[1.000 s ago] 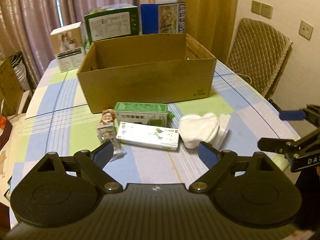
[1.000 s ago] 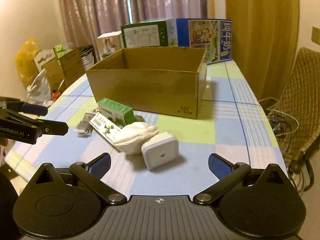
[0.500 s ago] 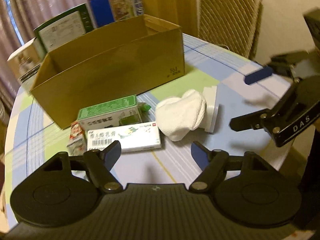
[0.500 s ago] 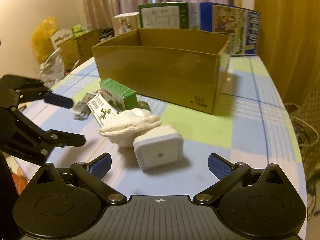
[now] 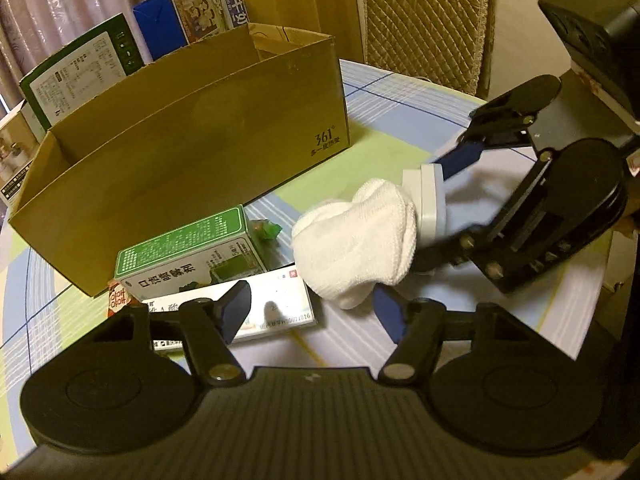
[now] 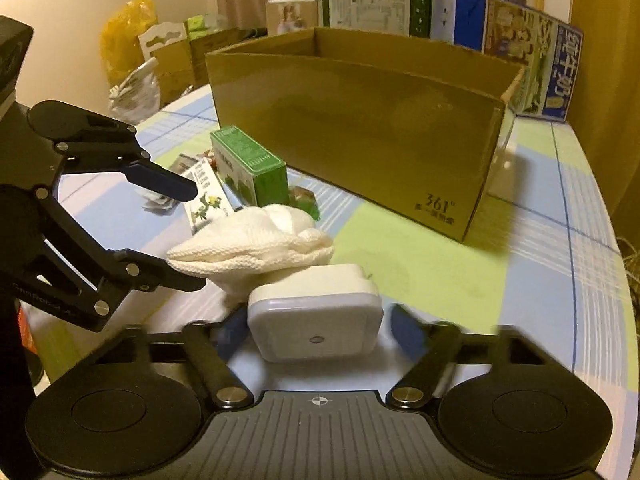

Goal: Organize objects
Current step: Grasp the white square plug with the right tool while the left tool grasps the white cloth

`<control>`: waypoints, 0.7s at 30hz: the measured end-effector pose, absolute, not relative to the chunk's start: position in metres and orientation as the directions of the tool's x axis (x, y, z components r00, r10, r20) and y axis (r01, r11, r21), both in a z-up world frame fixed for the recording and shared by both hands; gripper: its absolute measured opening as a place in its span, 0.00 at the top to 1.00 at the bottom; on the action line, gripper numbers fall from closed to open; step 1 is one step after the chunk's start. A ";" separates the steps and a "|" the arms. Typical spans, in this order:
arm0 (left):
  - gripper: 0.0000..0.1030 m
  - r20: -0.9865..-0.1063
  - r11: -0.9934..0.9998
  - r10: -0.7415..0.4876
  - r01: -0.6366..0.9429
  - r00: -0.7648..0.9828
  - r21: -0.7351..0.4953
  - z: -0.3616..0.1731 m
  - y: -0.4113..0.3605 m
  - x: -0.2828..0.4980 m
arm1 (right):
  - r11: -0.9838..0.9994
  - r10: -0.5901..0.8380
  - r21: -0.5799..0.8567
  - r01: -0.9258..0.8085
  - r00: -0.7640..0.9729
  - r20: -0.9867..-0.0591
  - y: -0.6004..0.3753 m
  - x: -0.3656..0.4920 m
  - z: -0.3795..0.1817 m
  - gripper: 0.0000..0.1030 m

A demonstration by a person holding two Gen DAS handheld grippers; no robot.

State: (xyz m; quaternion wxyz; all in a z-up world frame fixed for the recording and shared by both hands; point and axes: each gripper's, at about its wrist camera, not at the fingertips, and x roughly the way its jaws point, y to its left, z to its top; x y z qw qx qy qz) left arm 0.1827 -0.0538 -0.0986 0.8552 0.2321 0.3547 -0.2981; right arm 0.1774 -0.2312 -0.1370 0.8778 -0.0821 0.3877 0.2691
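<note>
A white sock [image 5: 356,248] [image 6: 256,248] lies bunched on the checked tablecloth, leaning on a white square device [image 5: 430,200] [image 6: 316,328]. My right gripper [image 6: 318,330] [image 5: 440,212] is open, with one finger on each side of the device. My left gripper [image 5: 312,314] [image 6: 188,236] is open just in front of the sock, one fingertip by its lower edge. A green box [image 5: 188,252] [image 6: 248,168], a flat white box [image 5: 276,308] [image 6: 204,196] and a small snack packet [image 5: 118,300] lie before the open cardboard box [image 5: 180,168] [image 6: 360,120].
Behind the cardboard box stand a green-and-white carton [image 5: 80,64] and a blue carton [image 5: 200,4]. A quilted chair [image 5: 428,20] is at the table's far side. A yellow bag [image 6: 124,36] and more cartons sit off the table's left. A green wrapped sweet [image 5: 266,230] lies by the green box.
Both grippers have moved in toward the pile. The right one now straddles the white device, and the left one has come close to the sock. Nothing has been lifted.
</note>
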 end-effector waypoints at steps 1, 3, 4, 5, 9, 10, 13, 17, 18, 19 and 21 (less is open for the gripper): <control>0.39 -0.745 0.710 -0.348 0.679 0.569 0.187 -0.099 -0.055 0.183 | 0.849 0.404 0.070 -0.524 0.557 -0.726 -0.233 0.178 -0.137 0.39; 0.40 -0.745 0.698 -0.353 0.689 0.566 0.193 -0.101 -0.060 0.183 | 0.862 0.387 0.070 -0.501 0.564 -0.730 -0.236 0.178 -0.135 0.40; 0.40 -0.744 0.694 -0.354 0.692 0.567 0.196 -0.102 -0.061 0.183 | 0.870 0.377 0.068 -0.489 0.569 -0.731 -0.239 0.178 -0.134 0.40; 0.40 -0.742 0.690 -0.359 0.696 0.566 0.198 -0.103 -0.063 0.184 | 0.877 0.368 0.068 -0.476 0.573 -0.732 -0.241 0.177 -0.134 0.40; 0.45 -0.734 0.673 -0.378 0.712 0.564 0.201 -0.107 -0.073 0.185 | 0.906 0.344 0.093 -0.413 0.590 -0.731 -0.253 0.177 -0.133 0.40; 0.47 -0.732 0.667 -0.382 0.717 0.564 0.205 -0.107 -0.076 0.184 | 0.910 0.346 0.109 -0.400 0.589 -0.730 -0.256 0.177 -0.132 0.40; 0.53 -0.724 0.652 -0.394 0.728 0.566 0.214 -0.109 -0.086 0.185 | 0.915 0.349 0.129 -0.383 0.589 -0.729 -0.259 0.178 -0.130 0.40; 0.58 -0.717 0.654 -0.405 0.728 0.568 0.207 -0.108 -0.092 0.187 | 0.915 0.348 0.126 -0.383 0.591 -0.728 -0.258 0.178 -0.128 0.40; 0.59 -0.716 0.653 -0.408 0.729 0.567 0.206 -0.108 -0.093 0.187 | 0.915 0.347 0.126 -0.382 0.592 -0.727 -0.257 0.178 -0.127 0.40; 0.63 -0.717 0.652 -0.409 0.730 0.565 0.204 -0.108 -0.093 0.188 | 0.915 0.349 0.127 -0.383 0.592 -0.727 -0.257 0.177 -0.127 0.40; 0.68 -0.719 0.642 -0.406 0.736 0.564 0.215 -0.108 -0.095 0.188 | 0.914 0.351 0.128 -0.384 0.594 -0.724 -0.256 0.177 -0.127 0.40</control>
